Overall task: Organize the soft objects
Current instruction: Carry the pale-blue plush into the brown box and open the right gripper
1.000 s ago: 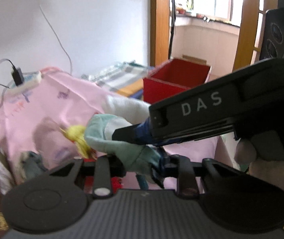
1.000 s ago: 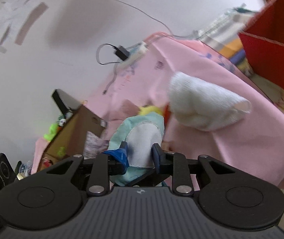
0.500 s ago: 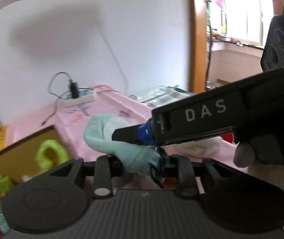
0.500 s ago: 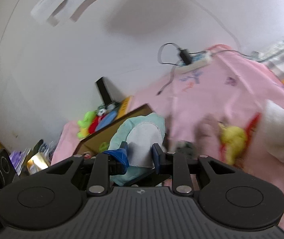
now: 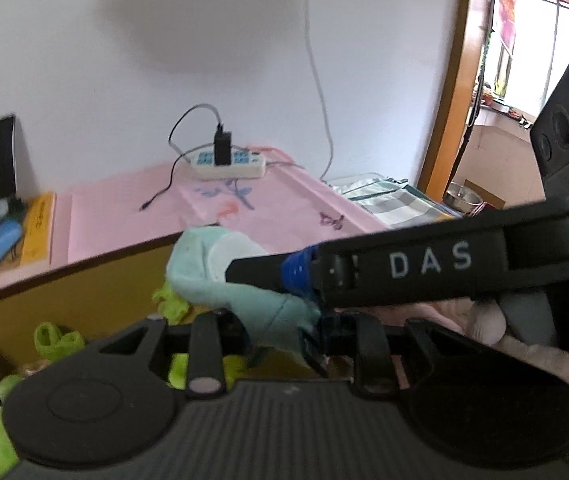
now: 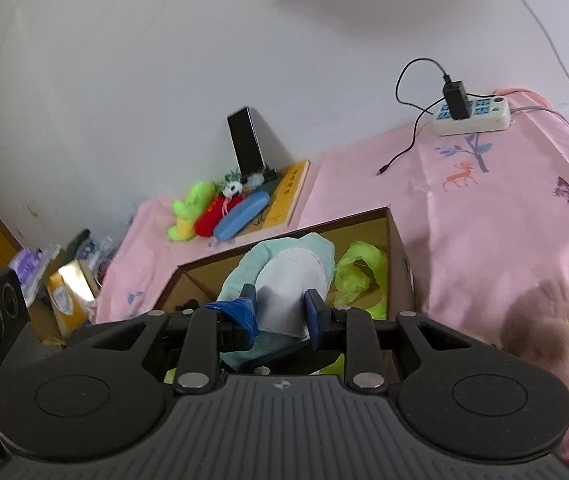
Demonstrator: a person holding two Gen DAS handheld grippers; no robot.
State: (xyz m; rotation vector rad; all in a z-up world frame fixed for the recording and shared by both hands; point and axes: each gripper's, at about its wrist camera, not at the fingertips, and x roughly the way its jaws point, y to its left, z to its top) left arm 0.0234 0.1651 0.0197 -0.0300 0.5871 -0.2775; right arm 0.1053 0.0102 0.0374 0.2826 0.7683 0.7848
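Note:
A mint-green soft toy with a white patch (image 6: 288, 276) is held by both grippers above an open cardboard box (image 6: 398, 240). My right gripper (image 6: 280, 314) is shut on its white patch. My left gripper (image 5: 280, 330) is shut on the toy's green lower part (image 5: 260, 308). The right gripper's finger (image 5: 268, 274) crosses the left wrist view from the right. Lime-green soft things (image 6: 358, 272) lie inside the box, which also shows in the left wrist view (image 5: 84, 280).
The box stands on a pink cloth (image 6: 504, 220). A power strip with a charger (image 6: 472, 114) lies at the back. Green and red plush toys, a blue case (image 6: 240, 214) and a black phone (image 6: 246, 142) sit by the wall. A brown and yellow plush (image 6: 556, 336) lies at right.
Both grippers have carried the mint-green toy leftward from the white and yellow plush toys to above the cardboard box. Both grips are unchanged.

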